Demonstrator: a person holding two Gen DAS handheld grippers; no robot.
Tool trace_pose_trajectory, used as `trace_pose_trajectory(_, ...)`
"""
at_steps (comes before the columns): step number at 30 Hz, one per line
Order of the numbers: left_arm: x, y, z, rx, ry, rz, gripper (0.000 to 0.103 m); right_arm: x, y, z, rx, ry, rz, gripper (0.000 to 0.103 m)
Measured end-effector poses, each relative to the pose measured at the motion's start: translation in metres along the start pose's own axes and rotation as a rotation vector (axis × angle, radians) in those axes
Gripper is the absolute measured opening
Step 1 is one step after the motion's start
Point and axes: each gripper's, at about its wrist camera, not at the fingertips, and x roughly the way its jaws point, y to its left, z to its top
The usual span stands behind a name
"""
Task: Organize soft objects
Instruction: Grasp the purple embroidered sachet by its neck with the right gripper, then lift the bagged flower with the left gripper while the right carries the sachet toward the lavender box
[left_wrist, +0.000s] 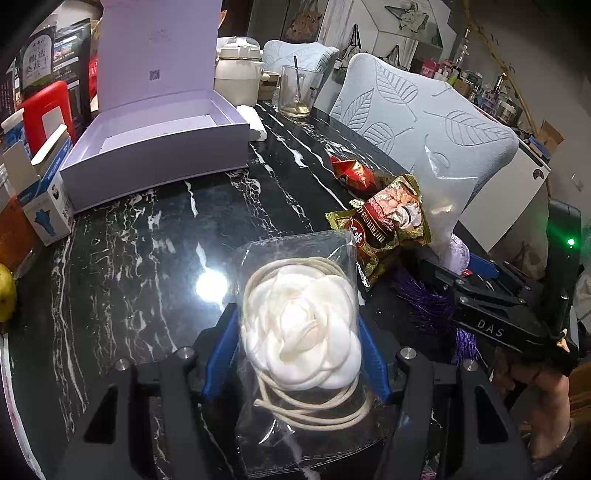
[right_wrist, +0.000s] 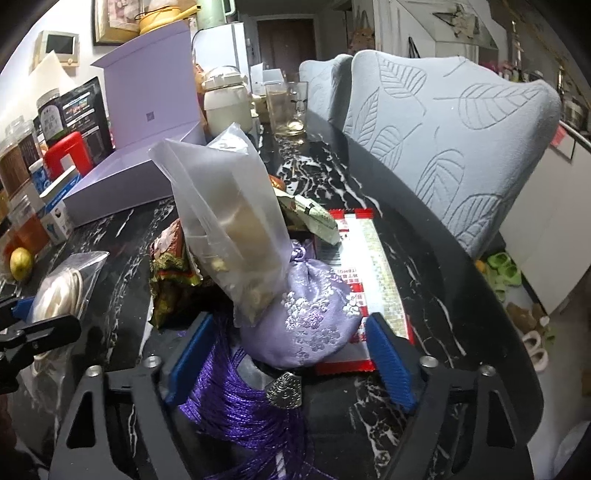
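My right gripper (right_wrist: 291, 354) over the lilac pouch (right_wrist: 306, 314)

Jaws spread wide; frosted bag (right_wrist: 225, 221) leans against the pouch.

Black marble table (left_wrist: 155, 236) under lavender box (left_wrist: 159, 147), snack packets (left_wrist: 388, 225).

Light: dim room, lit from above
Glare: bright white spot on the marble table (left_wrist: 147, 240), near its middle
Edges: strong fisheye bending, black corners
Focus: mostly sharp; far background slightly soft

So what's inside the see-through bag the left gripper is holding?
A white fabric flower with a coil of cream cord around it, inside the clear bag. Anything beneath the flower is hidden.
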Motion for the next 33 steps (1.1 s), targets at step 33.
trace_pose_trajectory(33, -0.029, 0.002, 0.014, -0.012, -0.085, -0.001, 0.061, -0.069, 0.006, 0.027, -0.032, -0.204, 0.054, 0.041)
